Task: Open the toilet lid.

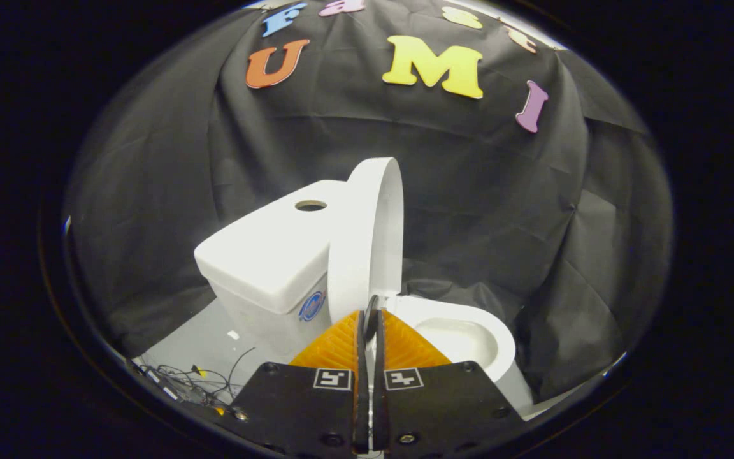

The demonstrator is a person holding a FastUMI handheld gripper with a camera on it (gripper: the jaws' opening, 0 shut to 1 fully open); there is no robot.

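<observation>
The tool [370, 319] has its two orange fingers [336, 347] drawn almost together, with only a thin slit between them. A dark bit of the lid's lower edge sits in that slit at the fingertips, but whether both fingers press on it cannot be told.

The toilet lid [367, 236] rises from the fingertips toward 12 o'clock. It stands upright, seen nearly edge-on, with its long axis vertical and its inner face turned toward 3 o'clock. Its back leans against the tank [271, 255], which lies at about 10 o'clock from the fingertips and has a round hole [311, 205] in its top.

The open bowl [462, 338] with its white rim lies just past the right finger, at about 3 to 4 o'clock.

Loose cables [201, 376] lie on the grey floor [204, 341] at about 8 o'clock, beside the tank's base.
</observation>
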